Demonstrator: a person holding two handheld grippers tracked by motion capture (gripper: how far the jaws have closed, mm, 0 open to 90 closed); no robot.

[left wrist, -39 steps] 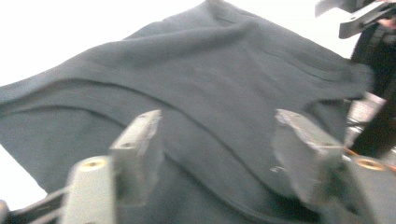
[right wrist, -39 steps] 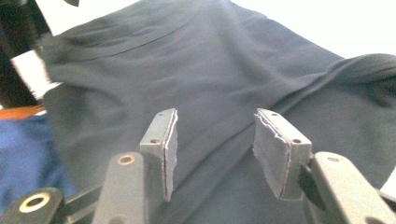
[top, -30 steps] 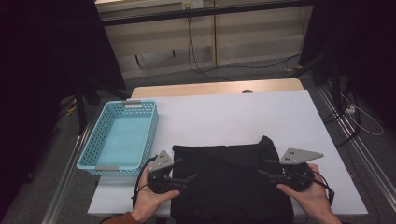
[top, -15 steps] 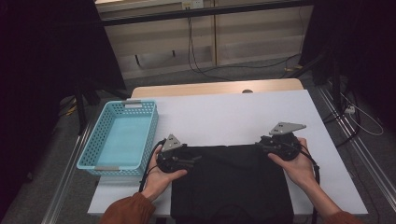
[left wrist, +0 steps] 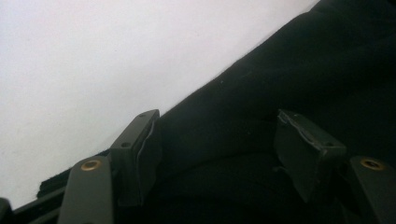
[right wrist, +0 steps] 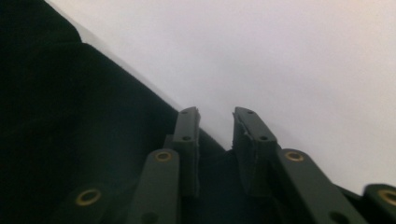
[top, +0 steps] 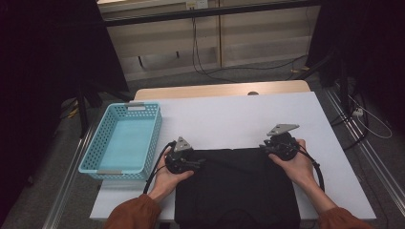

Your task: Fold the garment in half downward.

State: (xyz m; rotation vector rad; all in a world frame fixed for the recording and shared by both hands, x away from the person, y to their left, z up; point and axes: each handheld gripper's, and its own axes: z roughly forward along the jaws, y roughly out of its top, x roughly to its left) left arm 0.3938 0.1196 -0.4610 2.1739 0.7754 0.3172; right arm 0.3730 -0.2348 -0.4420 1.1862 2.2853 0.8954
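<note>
A black cloth (top: 236, 186) lies flat on the white table (top: 239, 114), its near part hanging over the front edge. My left gripper (top: 198, 163) rests at the cloth's far left corner, jaws wide apart and open over the fabric (left wrist: 289, 70). My right gripper (top: 265, 147) sits at the far right corner. In the right gripper view its jaws (right wrist: 217, 121) stand a little apart, open, with bare table showing in the gap and the cloth (right wrist: 70, 116) beneath and to the left.
A light blue plastic basket (top: 150, 143) stands empty at the table's left side, close to my left hand. Beyond the cloth the white tabletop stretches to a wooden strip (top: 215, 90) at the far edge. Cables run across the floor behind.
Both grippers have moved away from the person, from the cloth's near part to its far edge. The raised peak in the cloth is gone and the fabric now lies flat.
</note>
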